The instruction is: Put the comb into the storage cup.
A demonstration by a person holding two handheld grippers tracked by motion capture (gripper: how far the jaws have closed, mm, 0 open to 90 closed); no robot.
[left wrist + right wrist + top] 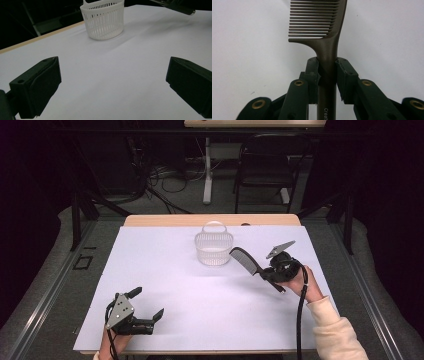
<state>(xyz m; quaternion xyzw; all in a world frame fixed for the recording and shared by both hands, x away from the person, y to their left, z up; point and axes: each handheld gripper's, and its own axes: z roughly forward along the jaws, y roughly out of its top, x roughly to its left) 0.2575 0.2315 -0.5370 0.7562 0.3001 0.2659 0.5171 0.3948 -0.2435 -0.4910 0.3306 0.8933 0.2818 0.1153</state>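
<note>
The comb [245, 260] is clamped by its handle in the right gripper [263, 274], raised just right of the basket [214, 249]. The left gripper [148, 303], jaws apart, is held over the table [200, 310].

White sheet [200, 305] over wooden bench [165, 220]. Beyond, black folding chair [263, 167], cables [165, 177] on grey floor, white leg [207, 170] of second bench [250, 123] at back.

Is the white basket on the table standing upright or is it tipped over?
Upright. The white basket rests on its base on the table, opening upward, with its handle arching above the rim.
</note>
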